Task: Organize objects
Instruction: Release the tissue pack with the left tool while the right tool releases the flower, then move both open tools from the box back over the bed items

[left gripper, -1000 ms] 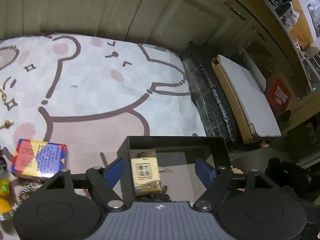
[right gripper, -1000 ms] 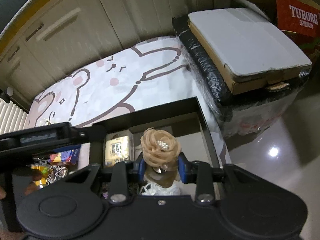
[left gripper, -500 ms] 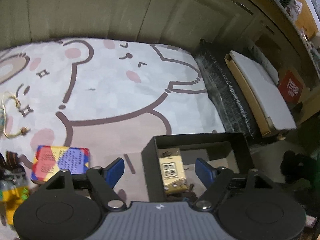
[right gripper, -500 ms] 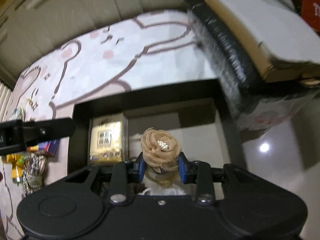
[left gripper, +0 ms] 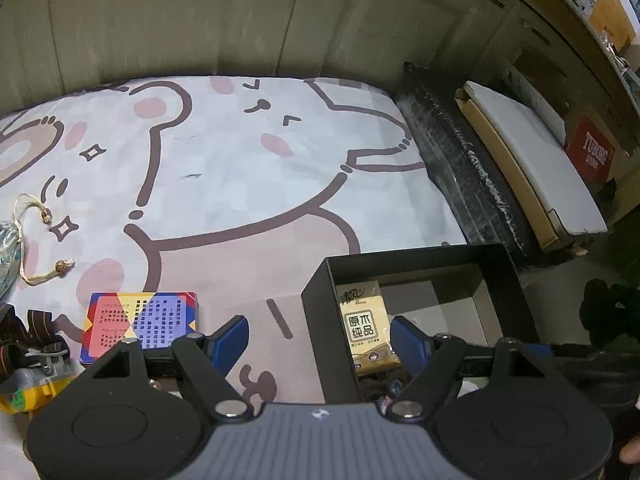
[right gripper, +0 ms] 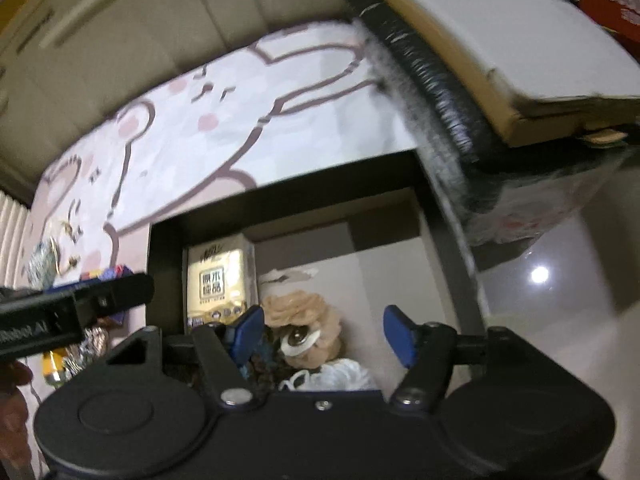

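Observation:
A black open box (left gripper: 316,300) (right gripper: 160,264) stands on a bear-print mat. It holds a yellow tissue pack (left gripper: 366,326) (right gripper: 218,284) and a beige fabric flower (right gripper: 304,320) that lies on the box floor on its side. My right gripper (right gripper: 324,336) is open just above the flower, which sits between the blue fingers without being held. My left gripper (left gripper: 320,340) is open and empty over the box's left wall. A colourful card box (left gripper: 138,324) lies on the mat to the left of it.
A drawstring pouch (left gripper: 8,244), a striped strap (left gripper: 36,328) and a yellow toy (left gripper: 24,388) lie at the mat's left edge. A black wrapped bundle (left gripper: 460,168) with a flat cardboard package (left gripper: 532,168) lies right of the mat. Cabinet doors stand behind.
My right gripper has opened and let go of the flower, which now lies in the box. My left gripper has drifted left, away from the box.

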The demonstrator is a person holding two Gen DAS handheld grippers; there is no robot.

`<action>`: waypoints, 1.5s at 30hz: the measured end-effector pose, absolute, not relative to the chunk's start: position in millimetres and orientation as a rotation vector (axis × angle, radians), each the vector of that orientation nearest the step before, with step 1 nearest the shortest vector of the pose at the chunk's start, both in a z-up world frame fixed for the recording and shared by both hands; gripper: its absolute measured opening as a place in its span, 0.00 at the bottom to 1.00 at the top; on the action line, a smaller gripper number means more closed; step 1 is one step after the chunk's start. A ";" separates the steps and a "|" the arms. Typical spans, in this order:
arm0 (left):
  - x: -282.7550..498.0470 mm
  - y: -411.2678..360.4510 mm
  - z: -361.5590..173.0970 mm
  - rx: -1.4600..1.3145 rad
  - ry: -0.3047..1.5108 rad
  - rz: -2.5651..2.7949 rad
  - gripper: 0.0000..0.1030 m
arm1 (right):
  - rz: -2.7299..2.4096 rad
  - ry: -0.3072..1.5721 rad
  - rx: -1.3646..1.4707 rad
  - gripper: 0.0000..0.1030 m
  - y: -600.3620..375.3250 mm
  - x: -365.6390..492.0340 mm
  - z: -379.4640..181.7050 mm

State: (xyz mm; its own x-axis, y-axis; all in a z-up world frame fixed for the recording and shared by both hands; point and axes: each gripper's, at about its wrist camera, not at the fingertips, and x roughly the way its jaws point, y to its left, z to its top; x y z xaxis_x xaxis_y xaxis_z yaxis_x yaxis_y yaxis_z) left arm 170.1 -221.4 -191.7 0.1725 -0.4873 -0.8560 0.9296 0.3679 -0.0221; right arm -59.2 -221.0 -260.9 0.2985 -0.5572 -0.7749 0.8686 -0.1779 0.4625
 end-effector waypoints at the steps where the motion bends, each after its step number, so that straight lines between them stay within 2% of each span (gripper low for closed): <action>1: 168.5 -220.8 -189.9 0.597 0.907 -1.095 0.76 | -1.324 0.332 1.169 0.65 -216.9 -62.7 -257.1; 11: 149.9 -204.0 -163.4 0.640 0.829 -1.099 0.77 | -1.405 0.193 1.043 0.74 -172.6 -85.1 -214.4; 17: 148.2 -184.3 -149.8 0.651 0.800 -1.072 0.78 | -1.466 0.224 0.954 0.79 -149.1 -88.2 -201.1; 19: 148.0 -177.1 -145.9 0.653 0.784 -1.061 0.81 | -1.464 0.230 0.944 0.80 -142.8 -88.5 -200.4; 21: 147.5 -171.2 -142.0 0.654 0.758 -1.051 0.84 | -1.457 0.243 0.933 0.84 -136.7 -88.8 -200.0; 23: 147.3 -166.6 -139.0 0.656 0.742 -1.048 0.88 | -1.465 0.241 0.919 0.95 -131.4 -88.2 -199.5; 25: 147.2 -162.9 -137.0 0.654 0.734 -1.048 0.93 | -1.465 0.245 0.901 1.00 -126.8 -87.1 -198.9; 30: 145.3 -154.2 -137.3 0.663 0.704 -1.048 1.00 | -1.484 0.266 0.888 1.00 -120.8 -85.2 -200.0; 45: 177.3 -134.2 -124.7 0.620 0.684 -0.968 1.00 | -1.430 0.321 0.884 1.00 -132.6 -64.1 -201.4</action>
State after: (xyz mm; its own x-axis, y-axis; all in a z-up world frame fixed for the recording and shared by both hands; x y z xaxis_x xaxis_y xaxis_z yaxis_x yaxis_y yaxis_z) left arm 177.3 -134.2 -124.7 0.3963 -0.5220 -0.7553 0.8863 0.4322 0.1664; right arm -64.1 -132.6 -201.4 0.1643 -0.7166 -0.6778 0.9376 -0.1001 0.3331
